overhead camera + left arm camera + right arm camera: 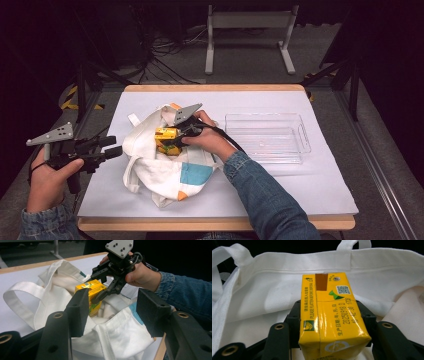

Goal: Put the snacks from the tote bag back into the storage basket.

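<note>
High view: a white cloth tote bag (160, 162) lies crumpled on a white sheet covering the table (310, 195). The bag carries a blue patch and orange corners. The right gripper (176, 138) reaches into the bag's mouth and is clamped on a yellow drink carton (166, 138). A clear plastic tray (267, 137), rectangular with rounded corners and handle cut-outs, sits to the right of the bag, apart from it. The left gripper (112, 146) is held off the table's left edge, level, pointing toward the bag; its jaws stand partly apart with nothing between them.

Left gripper view: the two black jaws rise in the foreground, roughly half open, touching nothing. Beyond them the carton (93, 296) stands upright in the bag opening (117, 332), with the right gripper (100, 293) gripping its upper part from above. A looped webbing handle (18, 293) of the bag lies flat at left. The weave and hemmed seam of the cloth are visible here.

Right gripper view: the carton (329, 320) fills the gap between the black jaws, both pads pressed to its side faces. Its glossy surface shows printed text, a date code, a QR mark and a brown strip at the top. The bag's inner wall (274, 285) forms the background, smooth and lightly creased.
</note>
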The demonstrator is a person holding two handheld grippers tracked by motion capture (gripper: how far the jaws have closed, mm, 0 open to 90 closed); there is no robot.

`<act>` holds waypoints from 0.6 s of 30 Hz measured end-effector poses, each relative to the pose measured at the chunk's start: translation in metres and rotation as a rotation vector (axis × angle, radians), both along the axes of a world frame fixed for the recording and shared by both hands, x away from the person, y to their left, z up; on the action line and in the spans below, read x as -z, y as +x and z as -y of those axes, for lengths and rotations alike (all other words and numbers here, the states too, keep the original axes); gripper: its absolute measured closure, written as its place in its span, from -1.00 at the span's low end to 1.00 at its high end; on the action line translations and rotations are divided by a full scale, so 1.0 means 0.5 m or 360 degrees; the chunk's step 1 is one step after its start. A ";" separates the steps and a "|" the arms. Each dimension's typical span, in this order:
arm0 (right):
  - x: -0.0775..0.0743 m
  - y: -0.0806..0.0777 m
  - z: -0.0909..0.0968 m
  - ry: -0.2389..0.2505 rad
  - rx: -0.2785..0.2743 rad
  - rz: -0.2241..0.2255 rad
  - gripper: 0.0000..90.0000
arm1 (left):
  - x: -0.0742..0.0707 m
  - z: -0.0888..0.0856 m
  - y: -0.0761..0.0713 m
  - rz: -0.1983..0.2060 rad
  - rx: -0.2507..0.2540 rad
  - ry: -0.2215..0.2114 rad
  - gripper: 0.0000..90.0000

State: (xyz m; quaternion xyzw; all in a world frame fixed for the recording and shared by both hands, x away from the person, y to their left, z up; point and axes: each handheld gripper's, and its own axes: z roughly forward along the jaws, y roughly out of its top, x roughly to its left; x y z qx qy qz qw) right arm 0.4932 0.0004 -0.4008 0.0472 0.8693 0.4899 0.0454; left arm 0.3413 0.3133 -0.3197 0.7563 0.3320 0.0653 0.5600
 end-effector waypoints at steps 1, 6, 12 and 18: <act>-0.001 -0.002 0.000 -0.0007 -0.0005 0.0011 0.15 | 0.000 0.000 0.000 0.0000 0.0001 -0.0001 0.00; -0.006 -0.007 -0.003 -0.0033 -0.0001 0.0035 0.16 | 0.000 0.000 0.000 -0.0002 0.0002 0.0001 0.00; -0.017 -0.010 -0.003 -0.0027 0.0001 0.0046 0.16 | 0.000 0.001 -0.001 -0.0004 0.0010 -0.0010 0.00; -0.040 -0.011 0.002 0.0009 -0.0012 0.0037 0.16 | 0.000 -0.001 -0.001 -0.0005 0.0002 -0.0002 -0.04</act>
